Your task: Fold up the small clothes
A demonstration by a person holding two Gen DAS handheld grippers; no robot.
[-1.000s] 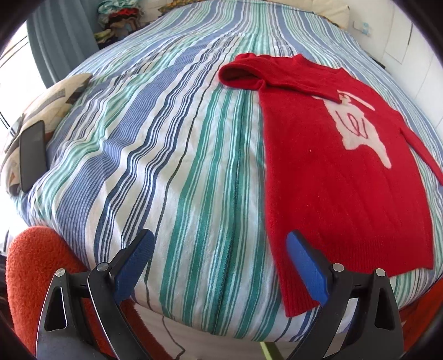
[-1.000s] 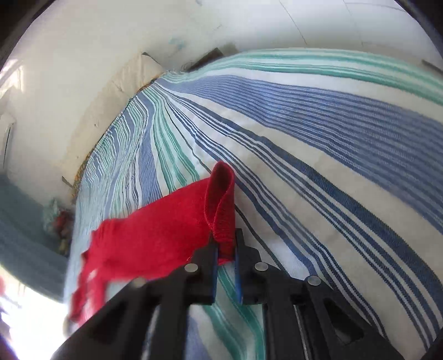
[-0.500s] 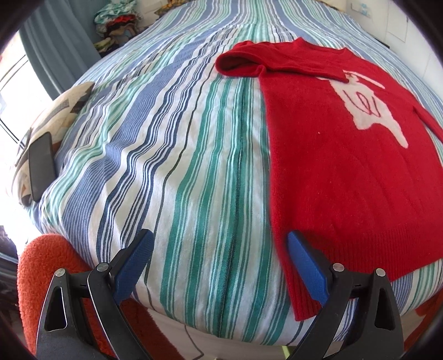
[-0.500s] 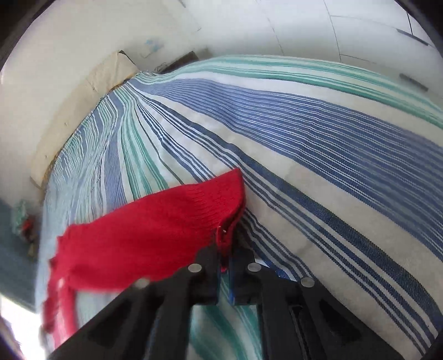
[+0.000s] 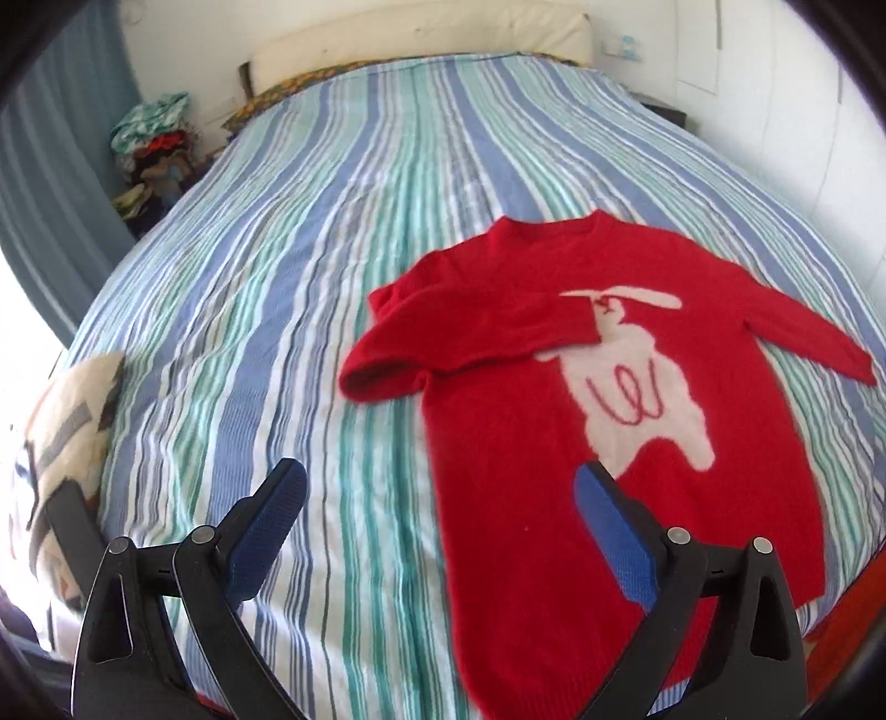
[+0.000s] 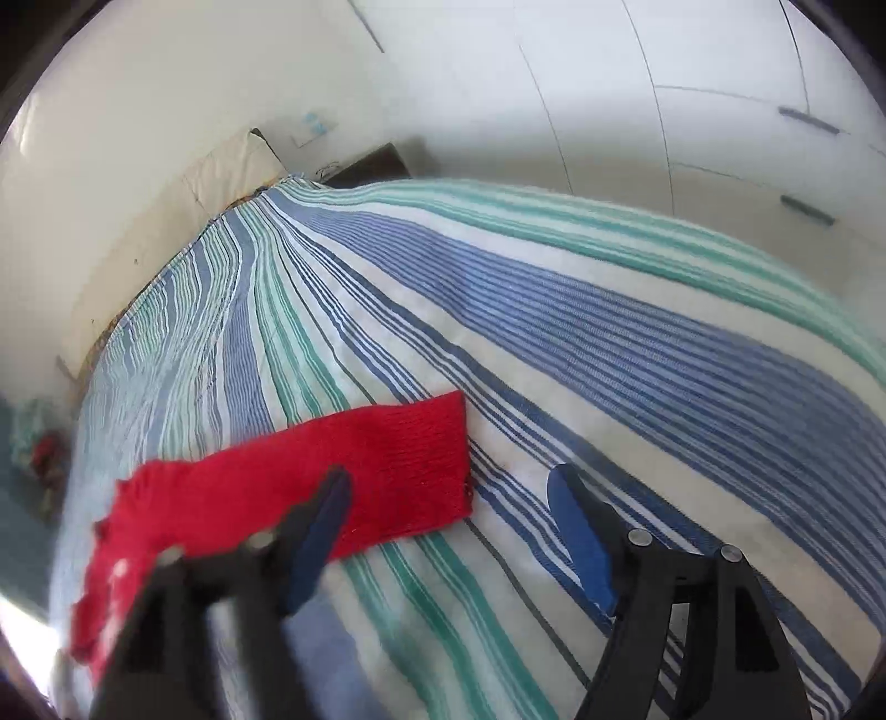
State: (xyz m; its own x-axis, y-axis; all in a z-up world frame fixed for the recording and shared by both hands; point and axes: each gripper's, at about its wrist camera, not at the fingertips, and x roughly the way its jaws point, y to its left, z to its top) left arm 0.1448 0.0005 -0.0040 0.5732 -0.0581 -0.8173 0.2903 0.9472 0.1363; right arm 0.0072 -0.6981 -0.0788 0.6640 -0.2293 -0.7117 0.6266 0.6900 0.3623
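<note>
A second ago the right gripper [image 6: 448, 520] was pinched on the cuff of the red sweater's sleeve [image 6: 387, 471] and held it up off the bed; now that cuff lies flat on the striped bedspread [image 6: 609, 354], and the fingers [image 6: 581, 537] are opening, with nothing clamped between them. The cuff sits just ahead of the left-hand finger and partly behind it, apart from the blue pads as far as I can see. The left gripper [image 5: 437, 520] has lifted and drawn back, so more of the bed shows than before; its fingers [image 5: 266, 526] stand wide apart and hold nothing. Beyond them the red sweater [image 5: 554, 443] lies spread on the bedspread, its hem nearest, the right-hand finger over its lower body, a pale figure on its chest. One sleeve is folded across the chest, the other stretches out to the right. Farther off, at the head of the bed, a cream pillow [image 5: 421, 39] rests against the wall.
</note>
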